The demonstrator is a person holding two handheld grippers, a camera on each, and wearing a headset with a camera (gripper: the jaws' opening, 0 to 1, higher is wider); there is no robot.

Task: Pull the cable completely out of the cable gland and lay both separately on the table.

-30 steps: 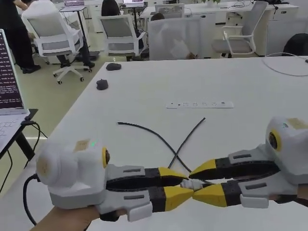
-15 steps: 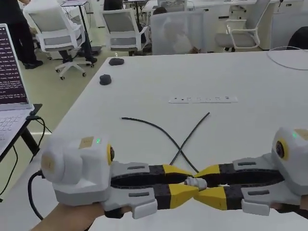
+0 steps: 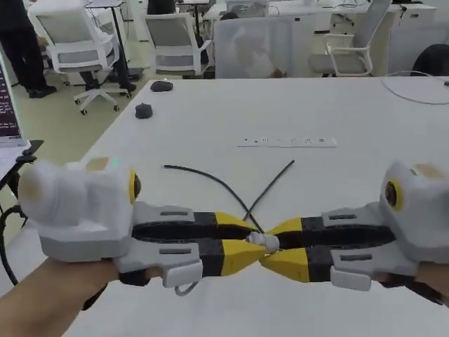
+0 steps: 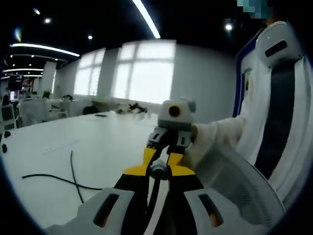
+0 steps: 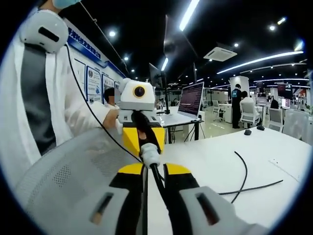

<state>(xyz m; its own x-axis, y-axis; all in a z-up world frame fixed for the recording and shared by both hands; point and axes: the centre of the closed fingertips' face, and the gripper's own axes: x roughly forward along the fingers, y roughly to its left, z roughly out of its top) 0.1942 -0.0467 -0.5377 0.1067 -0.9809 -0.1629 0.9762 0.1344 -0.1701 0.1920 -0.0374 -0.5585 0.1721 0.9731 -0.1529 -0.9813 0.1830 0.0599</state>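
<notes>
Lower centre of head view, over white desk [image 3: 337, 105]: left gripper [image 3: 254, 243] and right gripper [image 3: 267, 247] meet tip to tip, fingers clenched, left seemingly on small white plastic cable gland [image 3: 262, 240], right on thin black cable [image 5: 157, 182] threaded through it, opposed for a straight pull-apart.

We are in an open-plan office. We work at a wide white table [image 3: 337, 105] that carries two computer mice [image 3: 161, 86] and a power strip [image 3: 286, 142]. Beyond it we see white swivel chairs [image 3: 70, 49] on castors and a frosted partition [image 3: 256, 49]. In the right gripper view a lit monitor [image 5: 191, 100] stands under long ceiling light strips [image 5: 254, 61], and posters [image 5: 93, 78] hang on the wall.
</notes>
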